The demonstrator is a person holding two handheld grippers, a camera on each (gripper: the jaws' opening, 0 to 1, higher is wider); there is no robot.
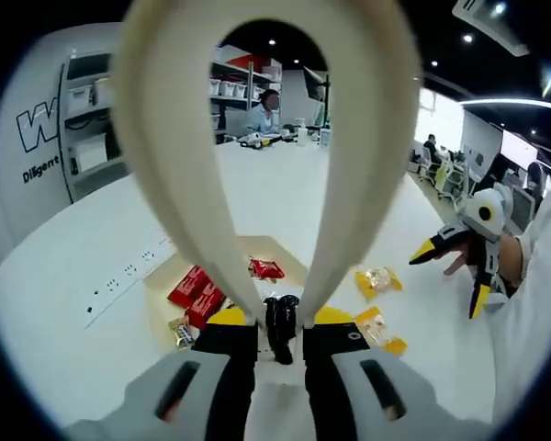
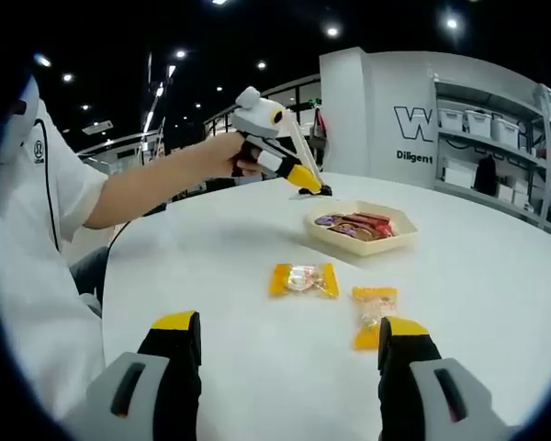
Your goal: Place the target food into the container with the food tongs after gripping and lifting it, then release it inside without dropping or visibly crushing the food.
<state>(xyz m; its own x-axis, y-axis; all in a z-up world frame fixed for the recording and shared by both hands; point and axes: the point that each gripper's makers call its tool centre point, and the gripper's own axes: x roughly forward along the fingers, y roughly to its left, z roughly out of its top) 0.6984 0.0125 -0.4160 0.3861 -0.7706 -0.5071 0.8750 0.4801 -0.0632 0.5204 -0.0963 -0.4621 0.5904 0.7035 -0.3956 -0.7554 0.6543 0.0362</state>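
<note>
Target food: two small snacks in yellow-orange crinkly wrappers, lying flat on the white table (image 2: 496, 276). Landmark = the shallow cream tray (image 2: 397, 241).
- Wrapped snack A (image 2: 303, 279): just in front of the tray on the right gripper's side, clear window in the middle, twisted or crimped ends.
- Wrapped snack B (image 2: 374, 314): beside A, a little nearer the right gripper, apart from A and from the tray.
- Both also seen from the left gripper view, to the right of the tray: A (image 1: 378, 280), B (image 1: 379, 329).

Handling (judgement): light, film slippery and springy, contents probably brittle or soft enough to dent. Best to take hold across the padded middle with the tong tips, squeezing lightly; a grip on a crimped end would likely swing and slip out.

Container: tray (image 1: 162, 276) already holds several packets, red wrappers (image 2: 365, 221) plus a purplish one at its left end. Some bare floor remains, so a low release should fit.

Tools: cream food tongs (image 1: 202, 156) are clamped in the left gripper (image 1: 280, 333), jaws closed on the handle end; tong arms spread wide, tips apart, raised off the table beyond the tray. Same gripper seen from the right gripper view (image 2: 303, 175), held in the person's hand.
Right gripper (image 2: 289, 349): jaws wide apart, nothing between them, low over the table near B.
</note>
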